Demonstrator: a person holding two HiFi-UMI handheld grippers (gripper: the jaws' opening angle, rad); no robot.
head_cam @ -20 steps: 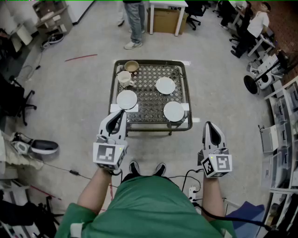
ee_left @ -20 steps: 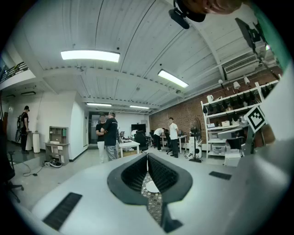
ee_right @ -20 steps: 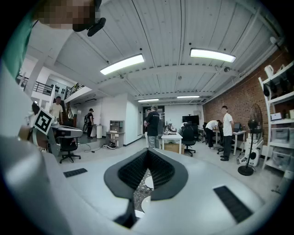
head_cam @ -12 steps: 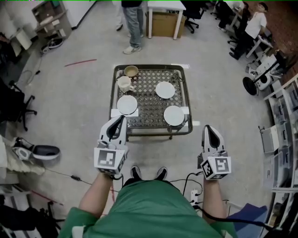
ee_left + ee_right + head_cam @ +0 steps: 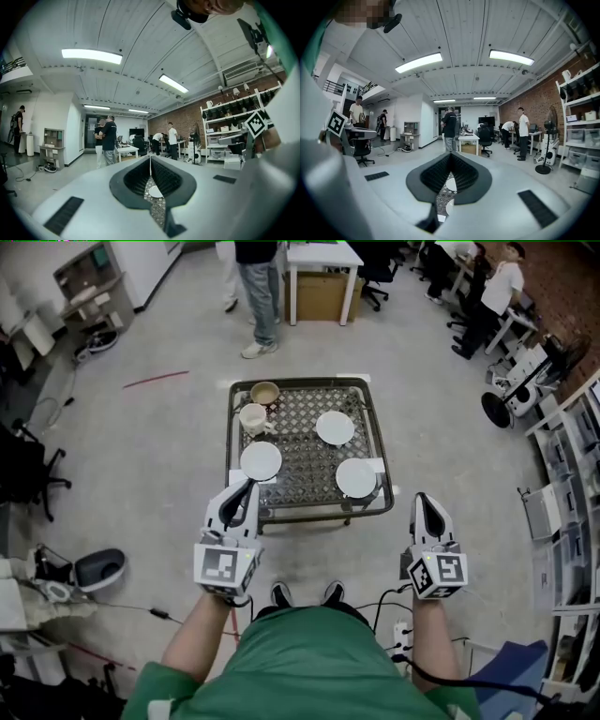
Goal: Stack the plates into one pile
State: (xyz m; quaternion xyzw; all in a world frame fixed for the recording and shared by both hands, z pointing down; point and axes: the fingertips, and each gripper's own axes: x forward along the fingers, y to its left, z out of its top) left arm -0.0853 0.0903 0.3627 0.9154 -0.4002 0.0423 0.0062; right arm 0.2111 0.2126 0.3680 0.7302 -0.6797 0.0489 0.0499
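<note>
Plates, three of them, lie apart on the lattice-topped table (image 5: 376, 448), none resting on another. The left gripper (image 5: 247, 483) is held level short of the table's near edge, its fingers (image 5: 133, 178) pressed together with nothing between them. One plate (image 5: 261, 461) sits just beyond their tips, showing pale through the gap beneath them in the left gripper view. The right gripper (image 5: 421, 496) hangs off the table's near right corner, fingers (image 5: 436, 173) likewise closed tight and empty. A second plate (image 5: 356, 478) lies ahead and to the left of those tips, near the table's front edge. The third plate (image 5: 335, 427) lies farther out, ahead of the space between the two grippers. Well beyond the left fingertips, at the far left corner, stand a white mug (image 5: 253, 418) and behind it what looks like a tan cup (image 5: 265, 392), though it is too small to be sure.
</note>
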